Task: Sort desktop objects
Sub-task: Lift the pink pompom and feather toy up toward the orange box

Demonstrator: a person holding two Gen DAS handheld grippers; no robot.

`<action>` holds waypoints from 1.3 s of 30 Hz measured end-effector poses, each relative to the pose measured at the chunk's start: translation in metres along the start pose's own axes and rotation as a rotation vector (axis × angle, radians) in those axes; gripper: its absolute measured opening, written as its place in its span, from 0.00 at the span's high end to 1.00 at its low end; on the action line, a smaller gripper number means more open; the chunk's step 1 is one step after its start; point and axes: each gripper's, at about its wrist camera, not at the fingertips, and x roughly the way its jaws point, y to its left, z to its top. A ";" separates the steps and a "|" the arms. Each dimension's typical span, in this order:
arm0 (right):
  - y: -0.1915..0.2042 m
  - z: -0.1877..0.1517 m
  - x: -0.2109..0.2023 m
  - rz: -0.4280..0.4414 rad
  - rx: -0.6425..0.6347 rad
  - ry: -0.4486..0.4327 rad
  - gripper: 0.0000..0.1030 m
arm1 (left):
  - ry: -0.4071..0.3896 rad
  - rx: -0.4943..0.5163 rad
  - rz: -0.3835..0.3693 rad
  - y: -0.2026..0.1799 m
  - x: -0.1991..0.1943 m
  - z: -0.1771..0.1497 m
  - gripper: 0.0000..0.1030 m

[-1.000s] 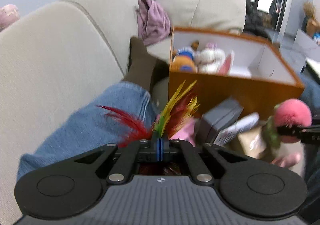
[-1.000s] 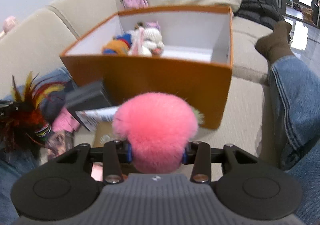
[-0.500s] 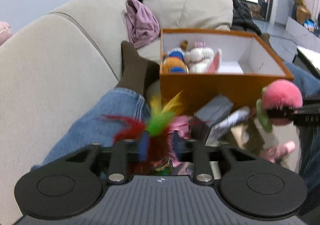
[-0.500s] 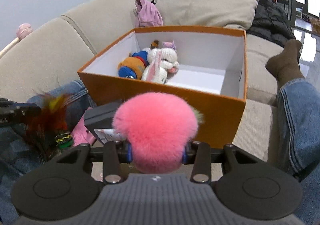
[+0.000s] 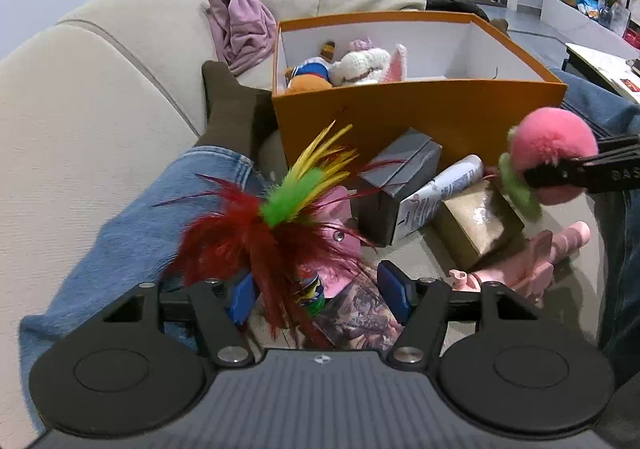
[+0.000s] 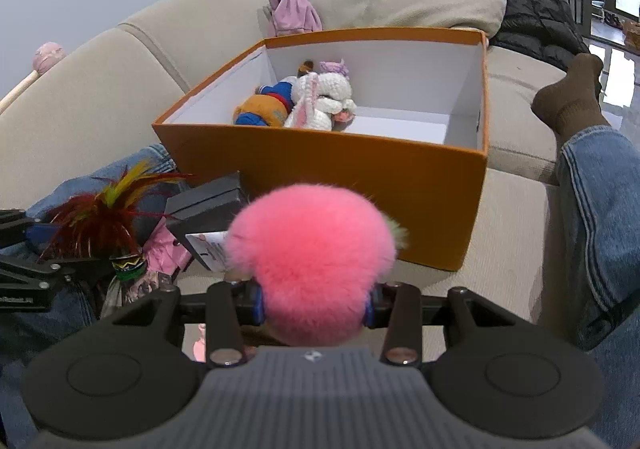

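Note:
My right gripper [image 6: 314, 307] is shut on a fluffy pink pompom [image 6: 312, 265], held in front of the orange box [image 6: 360, 185]; the pompom also shows in the left wrist view [image 5: 554, 153]. My left gripper [image 5: 320, 293] is open, its blue pads either side of a red, green and yellow feather toy [image 5: 276, 217] that stands loose between them. The feather toy also shows at the left of the right wrist view [image 6: 100, 221]. The box [image 5: 420, 113] holds plush toys [image 6: 296, 97].
On the sofa seat lie a grey box [image 5: 396, 177], a white tube [image 5: 440, 193], a tan block [image 5: 476, 225], pink items [image 5: 532, 265] and a patterned packet [image 5: 360, 313]. Jeans-clad legs [image 5: 132, 229] flank the pile. A purple cloth [image 5: 236, 25] hangs on the sofa back.
My left gripper has opened and let go of the feather toy, which has dropped low between the fingers. My right gripper has risen with the pompom, looking more into the box.

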 end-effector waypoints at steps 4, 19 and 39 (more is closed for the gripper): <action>-0.003 -0.001 0.002 -0.007 0.009 0.008 0.57 | -0.016 -0.010 0.061 -0.001 0.009 0.009 0.28; -0.004 0.000 0.008 -0.001 -0.004 0.010 0.57 | -0.003 -0.117 0.192 0.015 0.039 0.033 0.93; 0.015 0.081 -0.044 0.100 -0.113 -0.179 0.58 | -0.281 -0.149 -0.163 0.013 -0.054 0.108 0.99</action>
